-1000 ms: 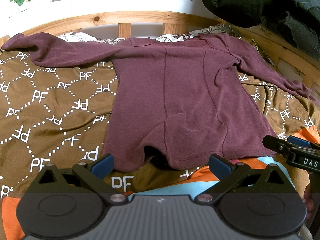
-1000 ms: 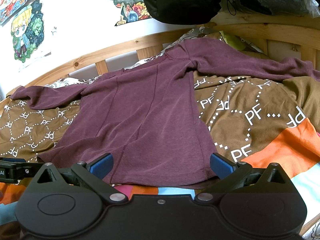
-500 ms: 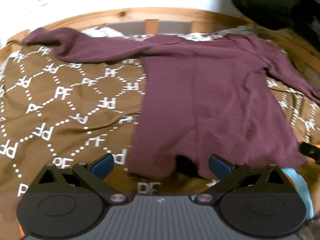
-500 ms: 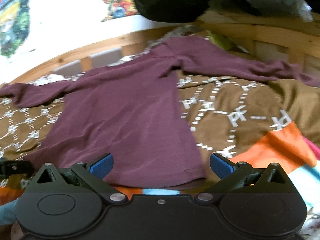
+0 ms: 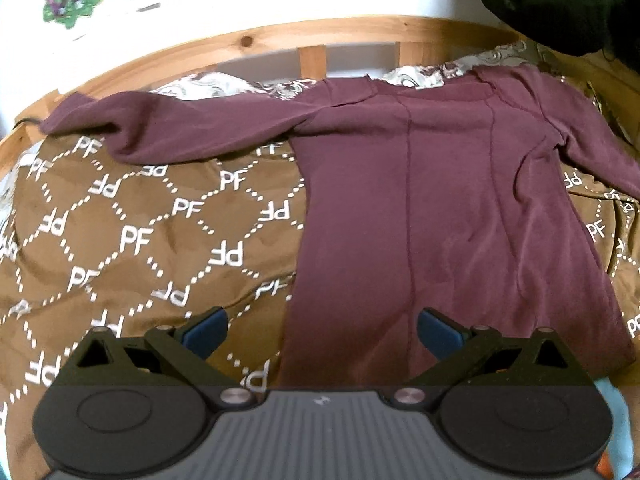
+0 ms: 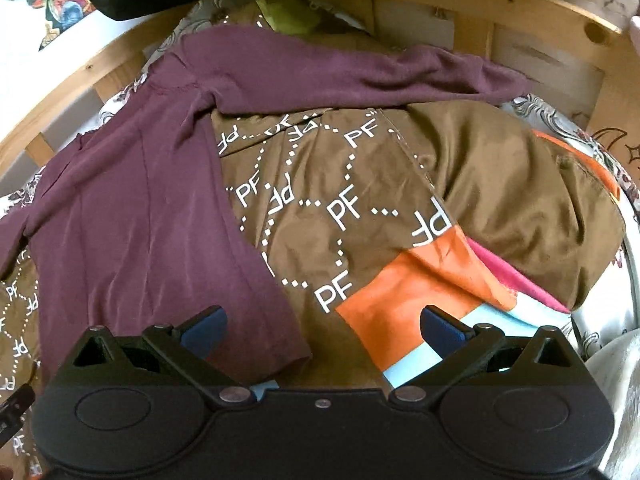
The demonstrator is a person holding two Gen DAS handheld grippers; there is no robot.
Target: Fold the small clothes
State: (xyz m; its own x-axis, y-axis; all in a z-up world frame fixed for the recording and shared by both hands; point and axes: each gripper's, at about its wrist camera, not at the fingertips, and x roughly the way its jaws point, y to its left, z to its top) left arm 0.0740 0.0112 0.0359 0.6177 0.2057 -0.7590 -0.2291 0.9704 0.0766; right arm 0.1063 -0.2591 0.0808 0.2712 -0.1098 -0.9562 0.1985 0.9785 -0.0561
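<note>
A maroon long-sleeved top (image 5: 440, 208) lies flat on the bed, both sleeves spread out, hem toward me. My left gripper (image 5: 320, 332) is open and empty, just above the hem's left corner; its right blue pad is over the cloth. My right gripper (image 6: 322, 330) is open and empty, over the top's (image 6: 140, 220) right hem corner and the bedcover. The right sleeve (image 6: 360, 76) runs along the far bed rail. The left sleeve (image 5: 172, 132) lies to the far left.
The top lies on a brown bedcover (image 5: 140, 240) printed with "PF", with orange, blue and pink patches (image 6: 408, 304) at the near right. A wooden bed rail (image 5: 280, 40) bounds the far side. A dark bundle (image 5: 560, 0) hangs at the upper right.
My left gripper has moved left and closer to the hem's left corner. My right gripper has swung to the right, toward the hem's right corner and the right sleeve. Both stay open.
</note>
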